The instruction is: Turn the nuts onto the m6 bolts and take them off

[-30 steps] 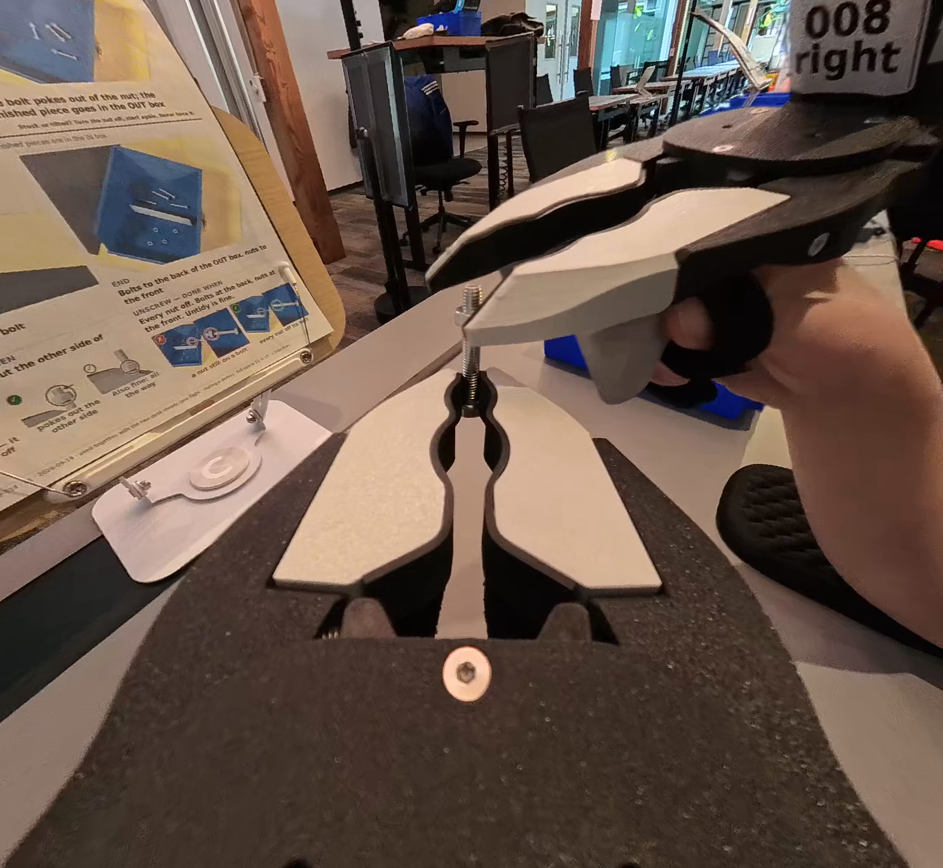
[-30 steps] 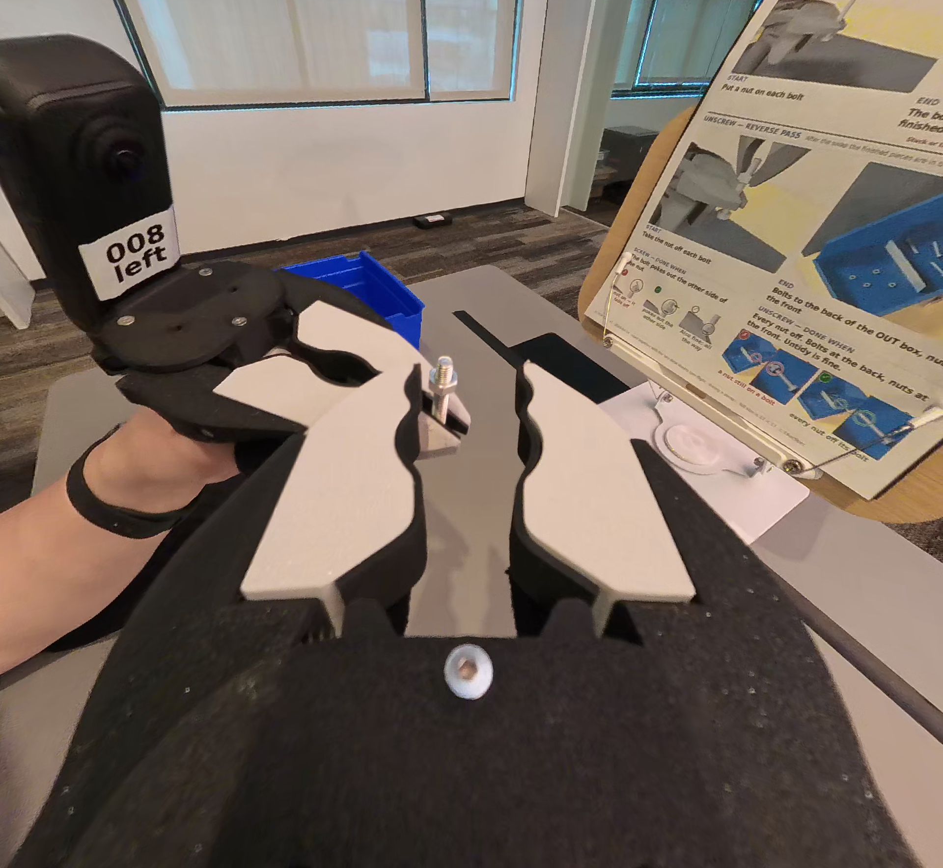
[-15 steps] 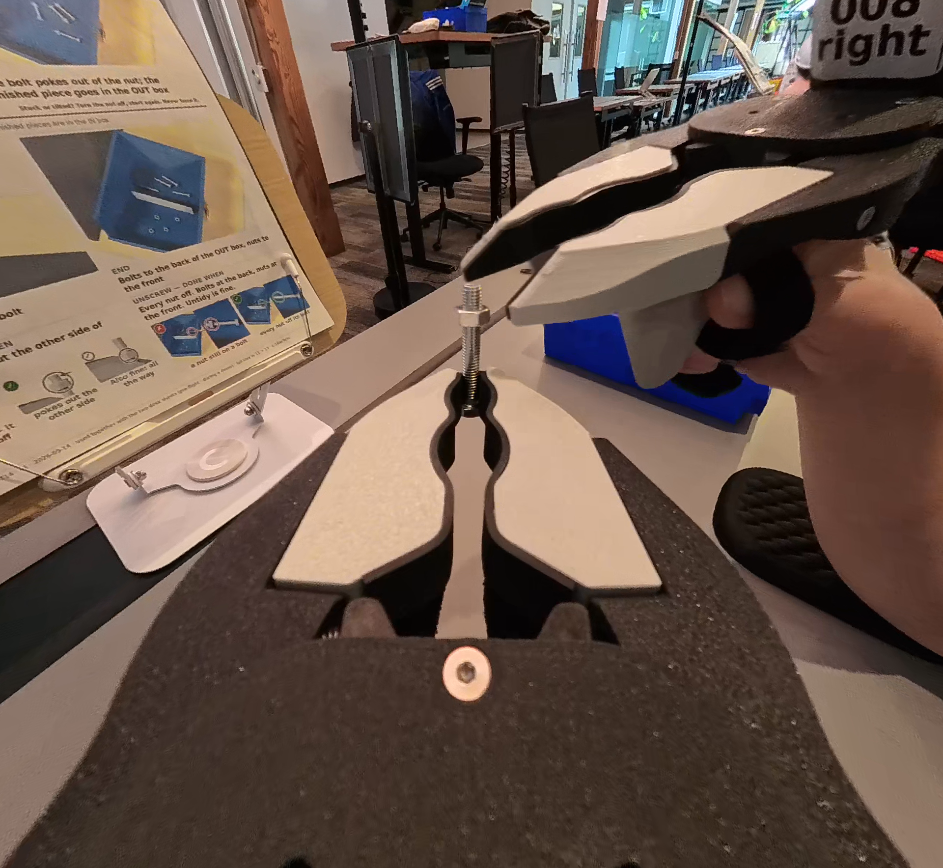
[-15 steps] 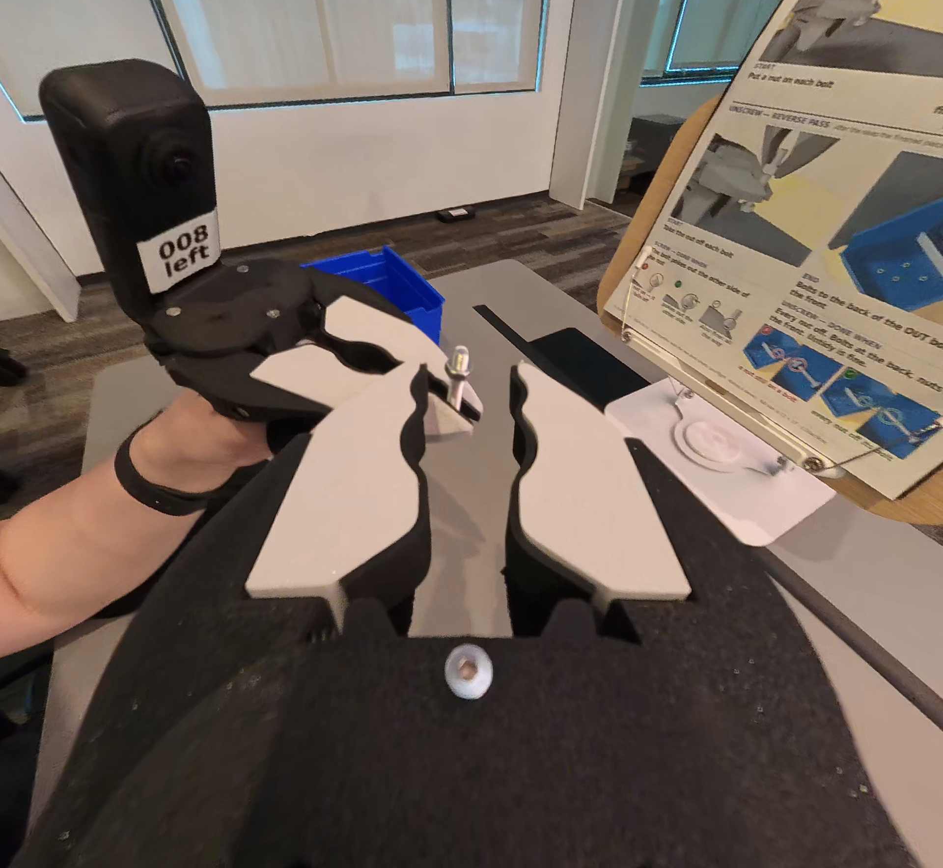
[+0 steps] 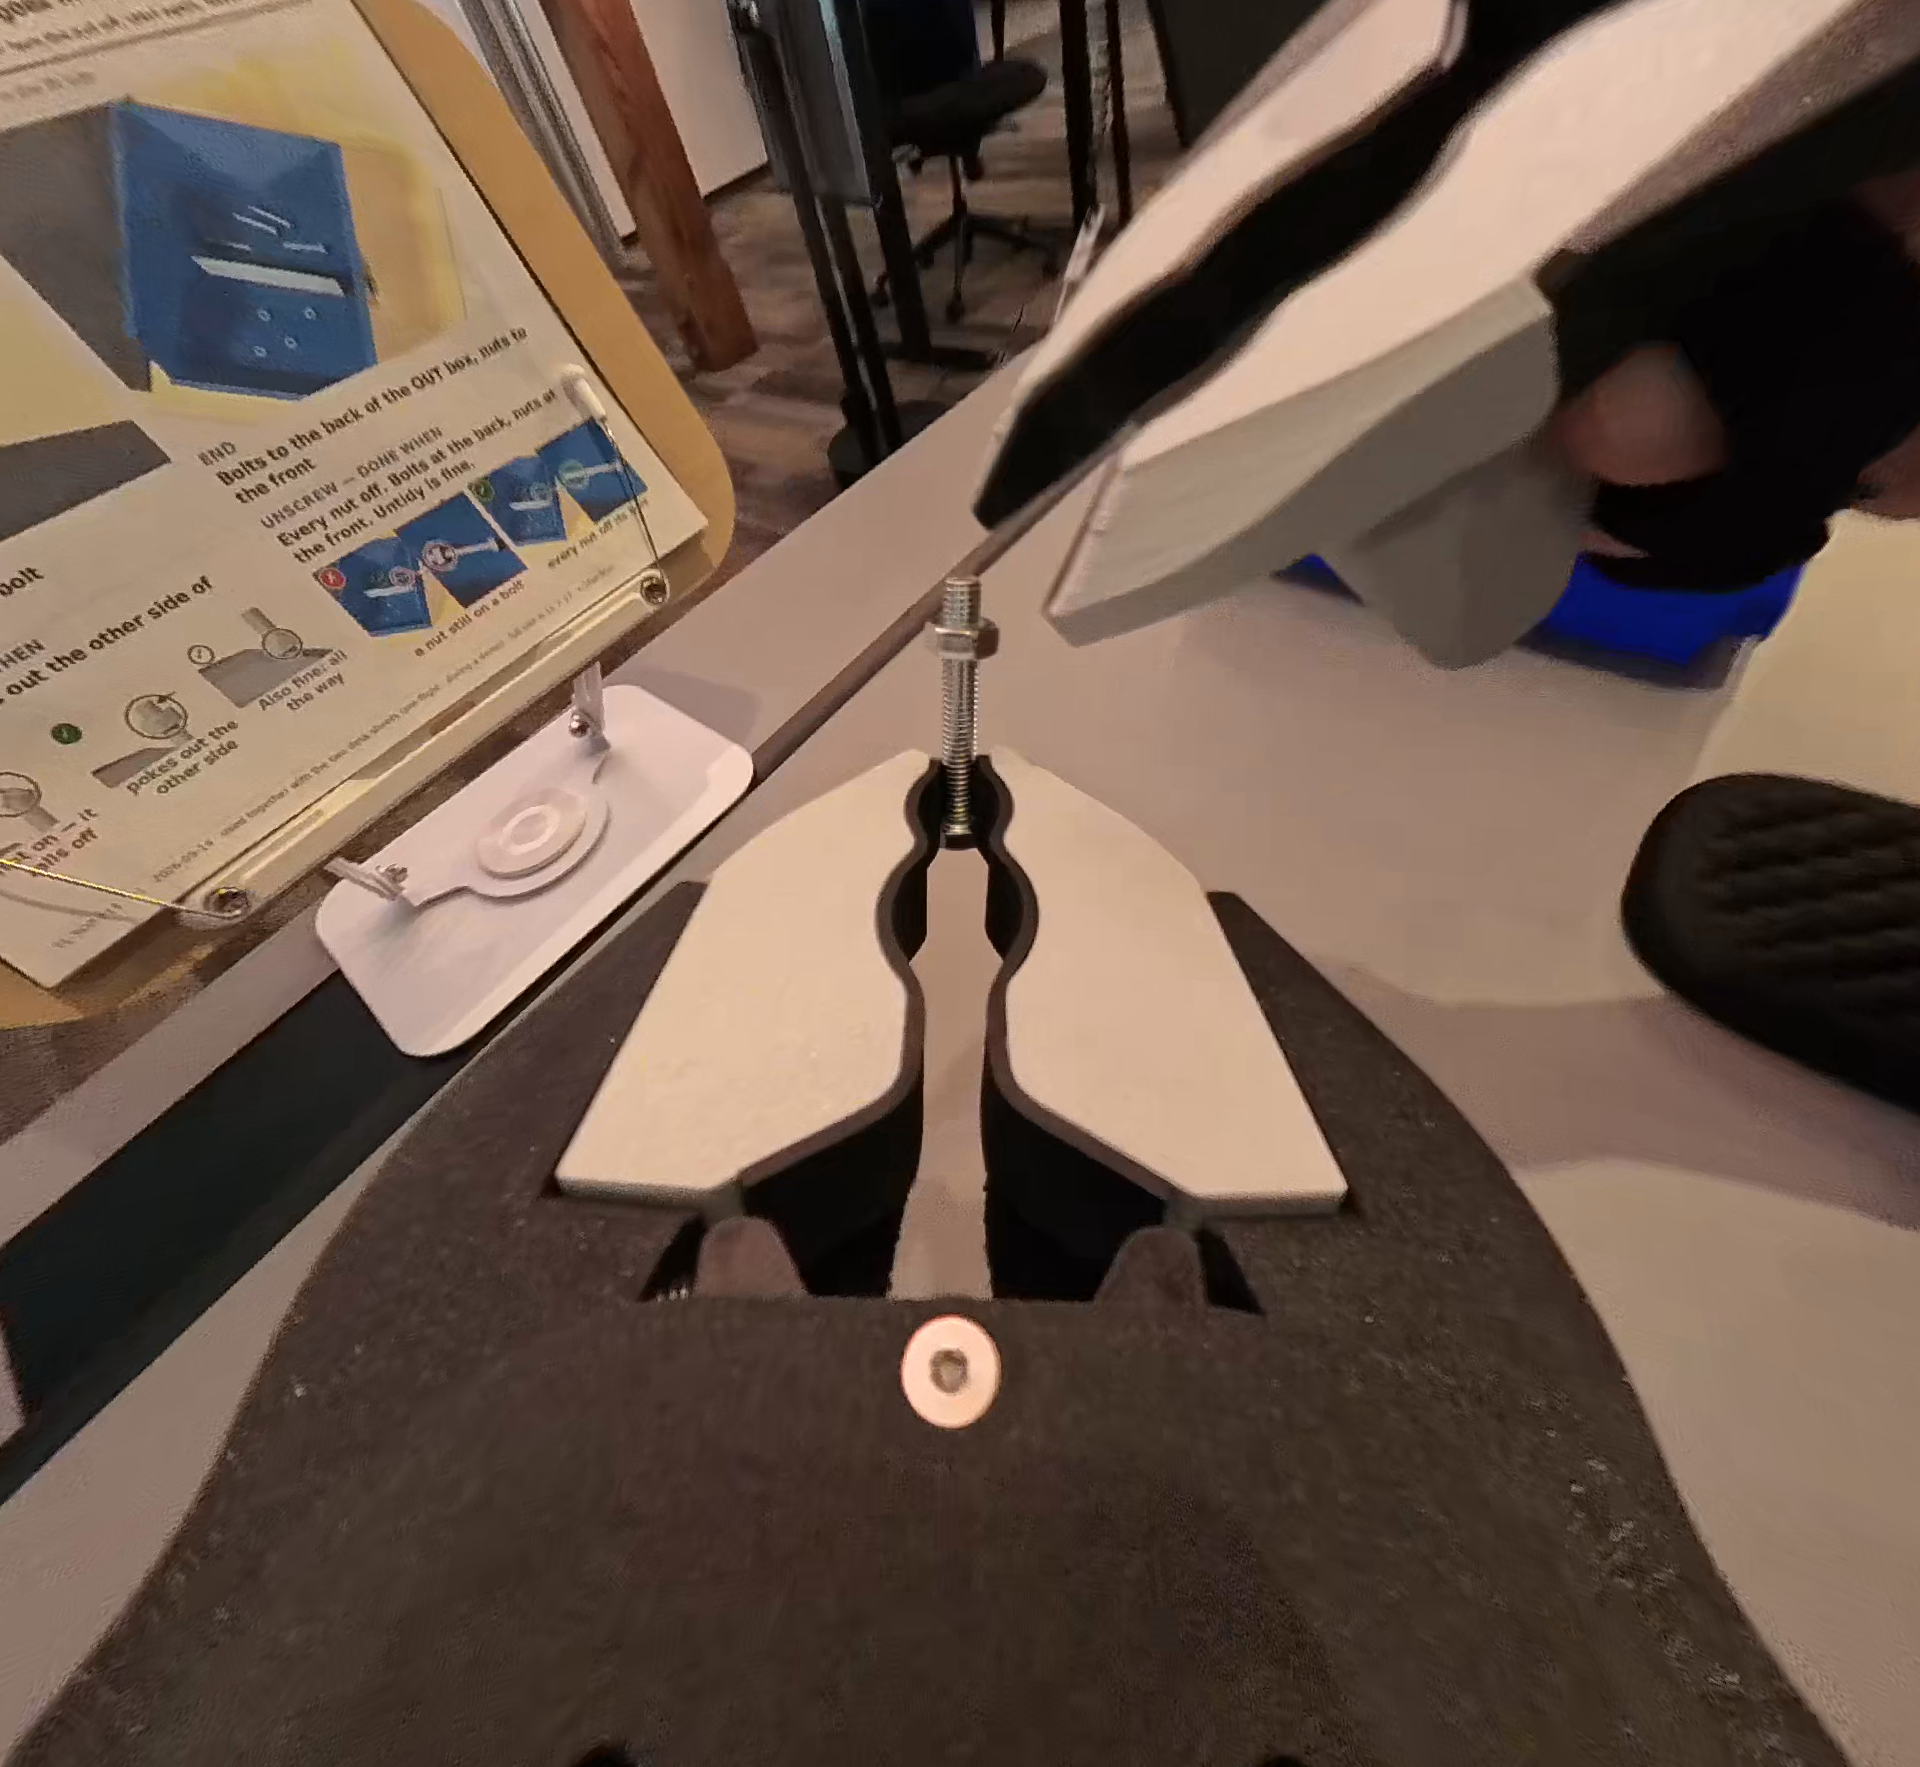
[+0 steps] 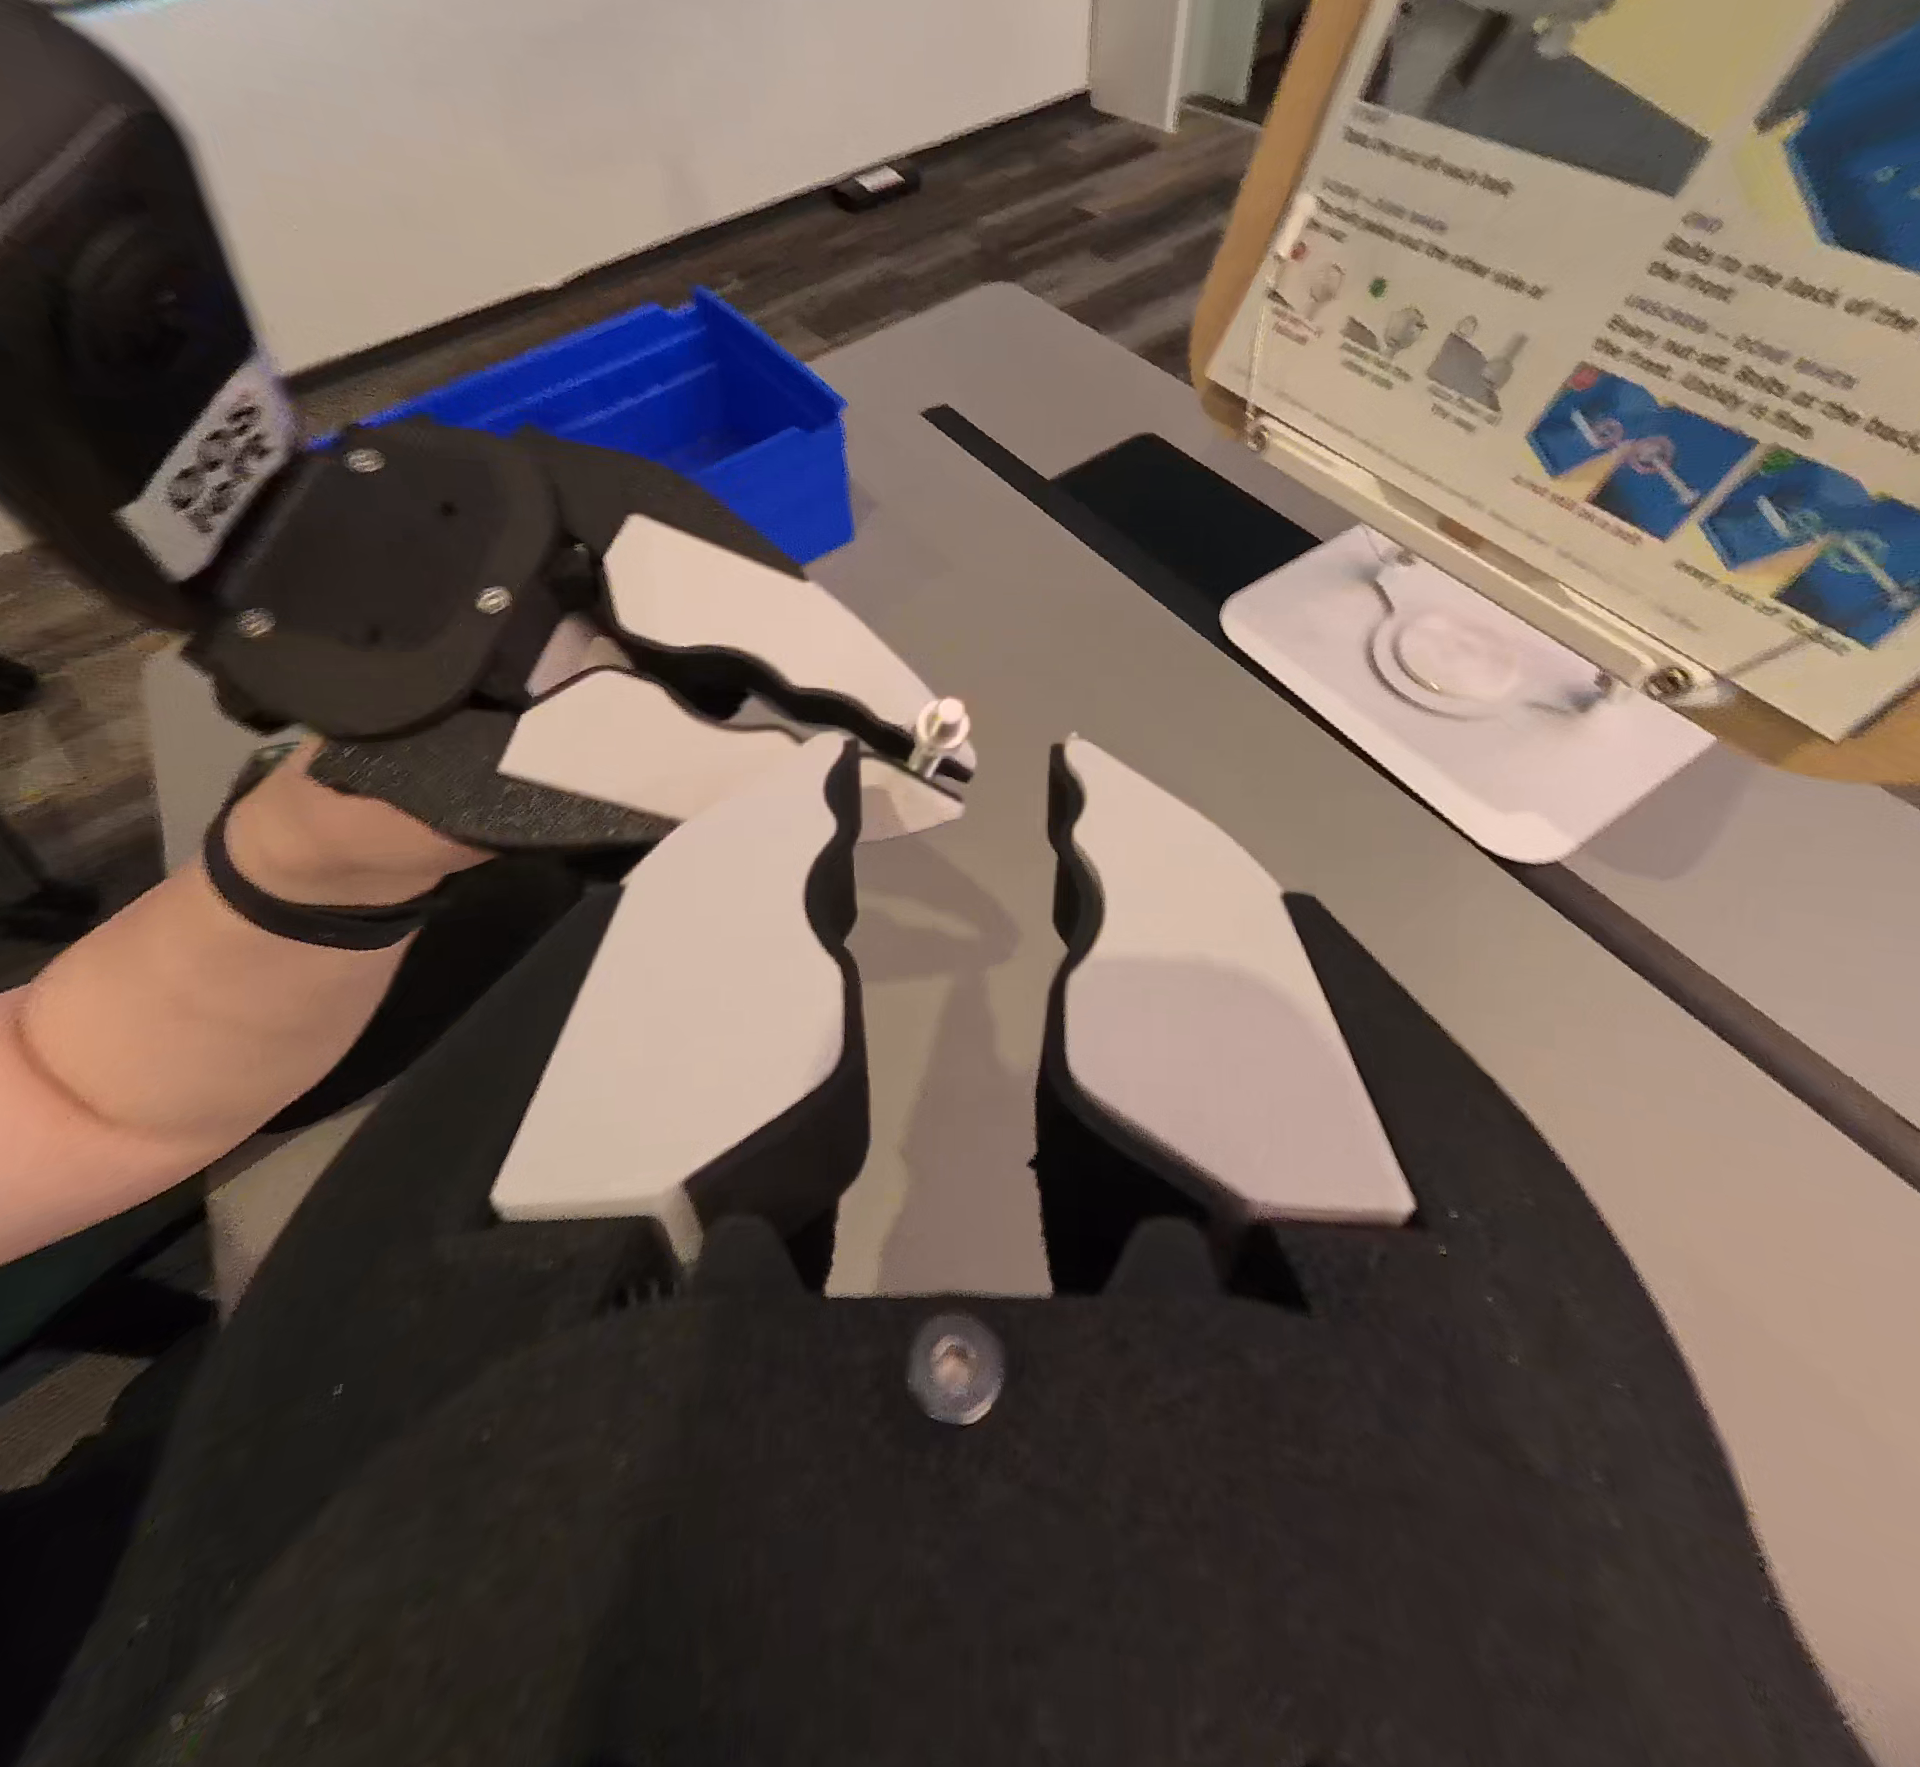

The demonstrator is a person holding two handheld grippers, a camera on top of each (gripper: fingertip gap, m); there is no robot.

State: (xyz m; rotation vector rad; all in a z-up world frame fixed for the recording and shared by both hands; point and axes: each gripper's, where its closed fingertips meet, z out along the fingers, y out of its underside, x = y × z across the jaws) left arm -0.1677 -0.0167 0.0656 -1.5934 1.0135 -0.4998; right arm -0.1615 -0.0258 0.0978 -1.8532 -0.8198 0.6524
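My left gripper (image 5: 958, 782) is shut on the lower end of a silver bolt (image 5: 958, 709) that stands upright from its tips. A hex nut (image 5: 963, 642) sits near the bolt's top, with a few threads above it. My right gripper (image 6: 951, 767) is open and empty. In the left wrist view it (image 5: 1039, 538) hangs up and to the right of the nut, apart from it. In the right wrist view the left gripper (image 6: 940, 777) holds the bolt (image 6: 938, 730) just left of my open jaws.
An instruction board (image 5: 260, 429) on a white stand (image 5: 540, 870) leans at the table's edge. A blue bin (image 6: 686, 429) sits on the grey table (image 6: 1039, 512) behind the left gripper. A black mesh pad (image 5: 1787, 928) lies at the right. One gripper's finger ends stand about 4 cm off the other's.
My right gripper has let go of the nut and drawn back up and to the right. The nut stays on the bolt. The left gripper still holds the bolt upright.
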